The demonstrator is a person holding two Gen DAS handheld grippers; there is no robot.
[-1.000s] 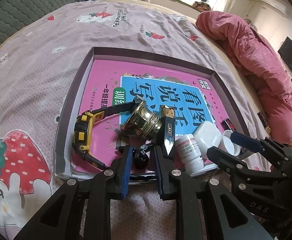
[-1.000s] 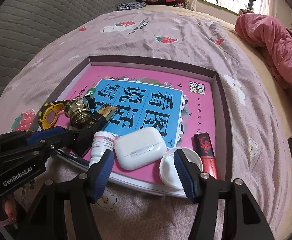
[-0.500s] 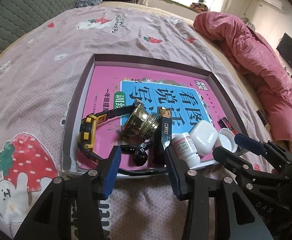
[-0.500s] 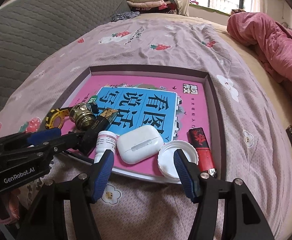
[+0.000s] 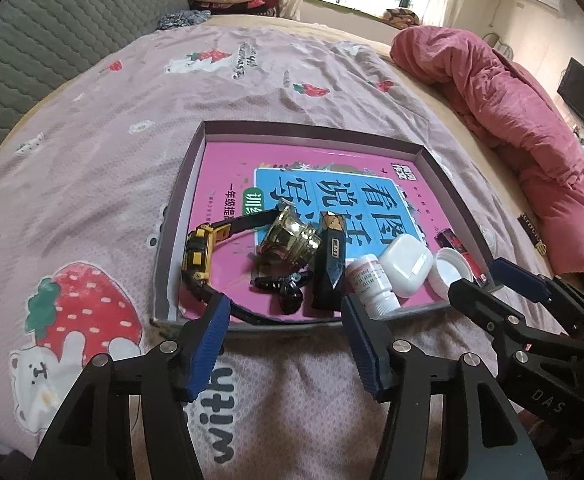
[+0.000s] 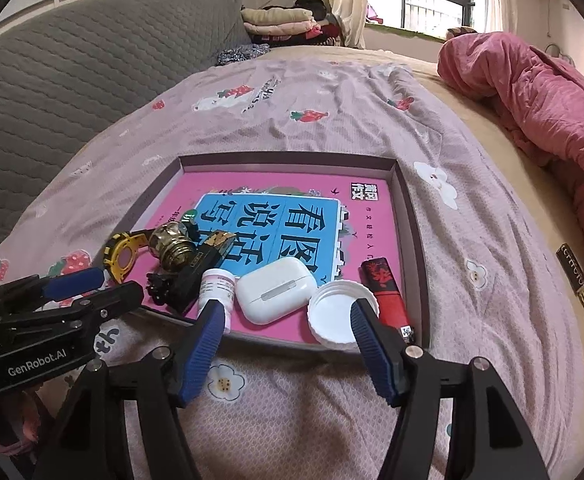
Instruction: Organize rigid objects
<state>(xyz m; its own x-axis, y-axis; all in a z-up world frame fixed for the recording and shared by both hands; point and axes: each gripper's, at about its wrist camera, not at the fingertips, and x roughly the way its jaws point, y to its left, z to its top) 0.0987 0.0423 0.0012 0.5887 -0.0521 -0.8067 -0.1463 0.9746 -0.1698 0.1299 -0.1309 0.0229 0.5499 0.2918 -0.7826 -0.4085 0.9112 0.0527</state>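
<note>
Red lighter [image 6: 384, 294] lengthwise toward far tray [image 6: 412, 236] wall; both grippers' jaws opening, empty.

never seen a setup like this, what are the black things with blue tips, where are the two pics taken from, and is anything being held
Those are two hand-held tongs, one in each of a person's hands. Each carries a wide-angle camera looking along its fingers, so each picture shows its own tongs at the bottom: the left tongs in one, the right tongs in the other.

Both hover just short of a shallow tray on a bed, lined with a pink book. In it lie a yellow watch, a brass knob, a dark lighter, a small black clip, a pill bottle, a white earbud case, a white cap and a red lighter.

Nothing is held: both pairs of jaws are opening with nothing between them.
</note>
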